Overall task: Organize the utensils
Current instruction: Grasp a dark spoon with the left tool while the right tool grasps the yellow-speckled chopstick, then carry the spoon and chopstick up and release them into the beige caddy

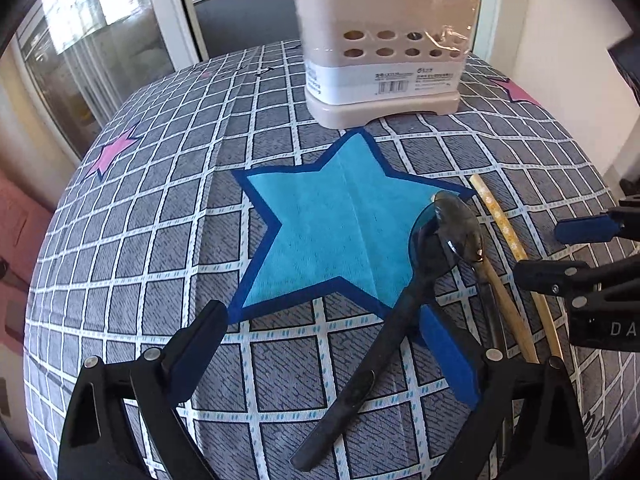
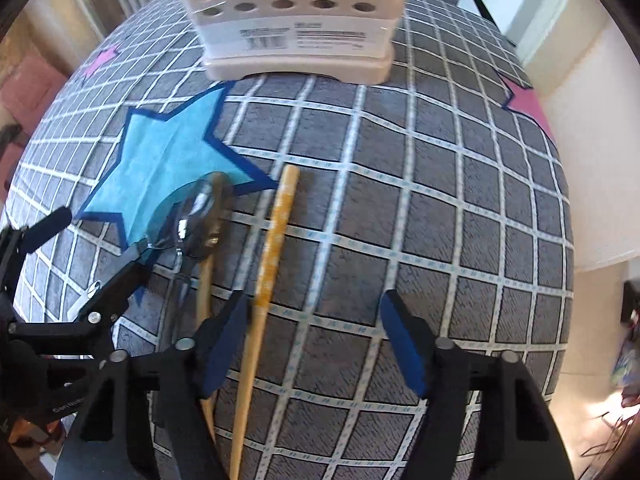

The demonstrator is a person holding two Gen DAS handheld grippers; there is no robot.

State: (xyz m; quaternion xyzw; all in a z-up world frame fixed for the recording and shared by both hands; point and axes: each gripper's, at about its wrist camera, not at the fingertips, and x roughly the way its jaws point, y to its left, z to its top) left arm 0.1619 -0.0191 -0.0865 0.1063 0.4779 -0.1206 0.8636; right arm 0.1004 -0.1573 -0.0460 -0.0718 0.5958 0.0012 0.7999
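Two grippers hover low over the checked tablecloth, side by side, both pointing toward the far holder. The left gripper has its blue-padded jaws spread wide, straddling the handle of a dark translucent spoon without touching it. The right gripper is likewise wide open, nothing between its pads except a wooden chopstick that runs just inside its left finger. The spoon lies diagonally, its bowl resting at the right tip of the large blue star; beneath it a second wooden stick shows. Farther back, beyond the star, stands the beige utensil holder, perforated with round holes, labelled, with utensil handles poking out.
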